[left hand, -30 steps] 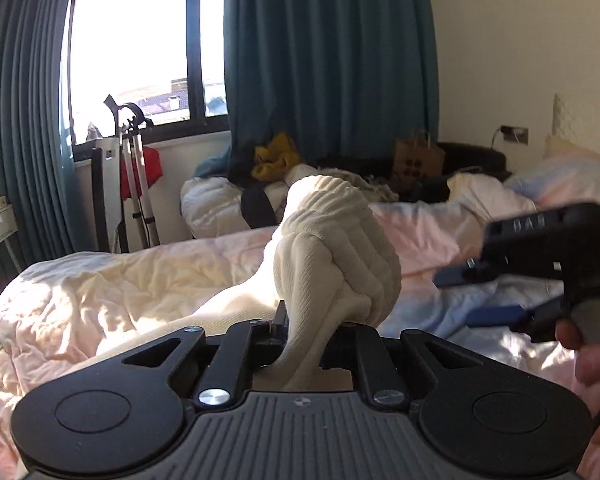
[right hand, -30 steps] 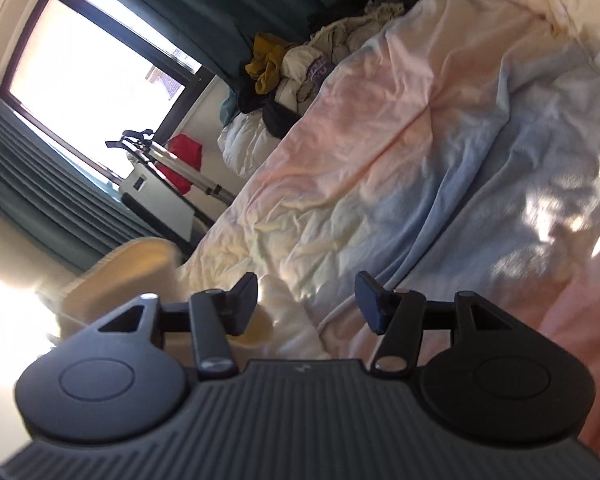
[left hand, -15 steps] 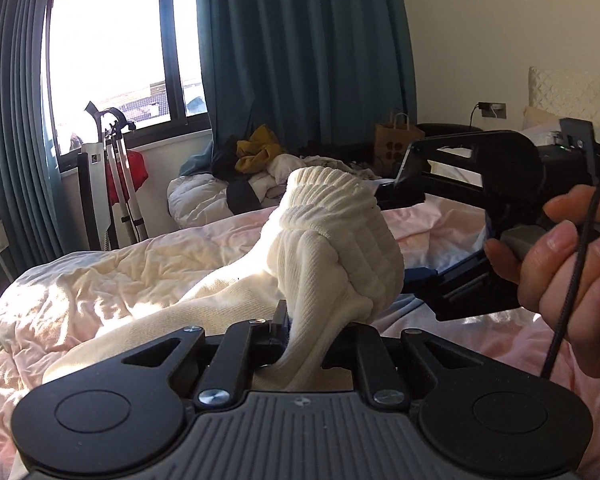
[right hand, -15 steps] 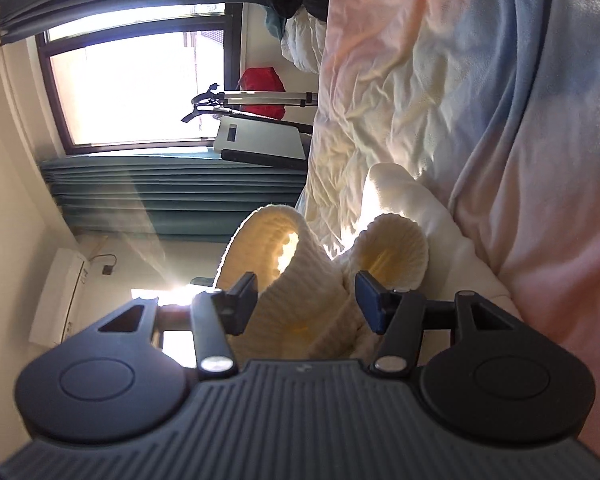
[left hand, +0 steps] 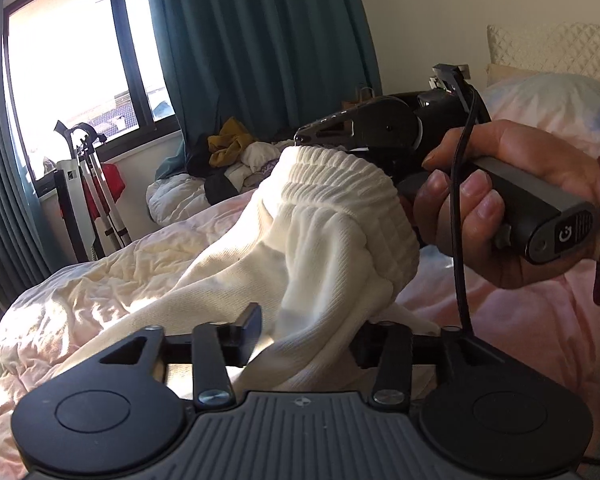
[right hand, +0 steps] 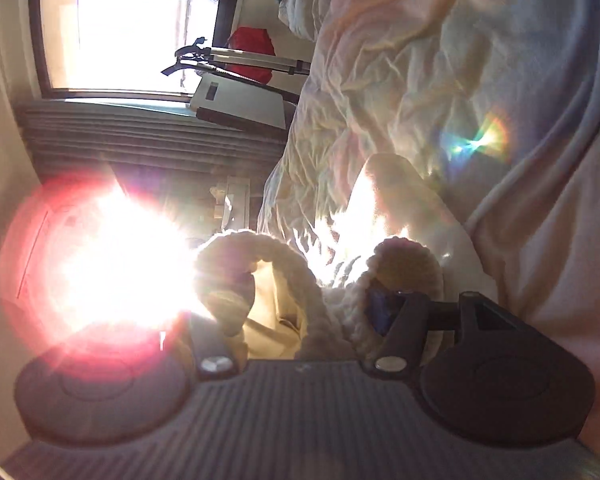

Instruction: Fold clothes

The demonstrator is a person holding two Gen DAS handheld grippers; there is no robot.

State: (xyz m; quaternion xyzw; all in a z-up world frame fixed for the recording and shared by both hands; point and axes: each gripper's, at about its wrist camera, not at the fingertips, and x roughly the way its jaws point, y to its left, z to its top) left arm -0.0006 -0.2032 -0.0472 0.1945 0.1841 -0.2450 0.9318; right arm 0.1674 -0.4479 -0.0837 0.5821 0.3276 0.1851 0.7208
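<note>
The cream ribbed knitted sock [left hand: 340,240] is held up above the bed with the crumpled pastel pink, yellow and blue duvet [left hand: 112,280]. Its lower part hangs between the jaws of the left gripper [left hand: 306,330], which have just been opening; the left pad is seen clear of the fabric. The ribbed cuff is stretched over the fingers of the right gripper [right hand: 312,304], gripped by a hand [left hand: 500,208]; jaws are spread inside the cuff. Teal curtains [left hand: 260,40] hang behind.

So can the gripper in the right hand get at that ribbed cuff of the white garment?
Probably yes. The right gripper is already at the ribbed cuff, its jaws standing astride the knit folds with nothing between; sun glare hides whether they press.
</note>
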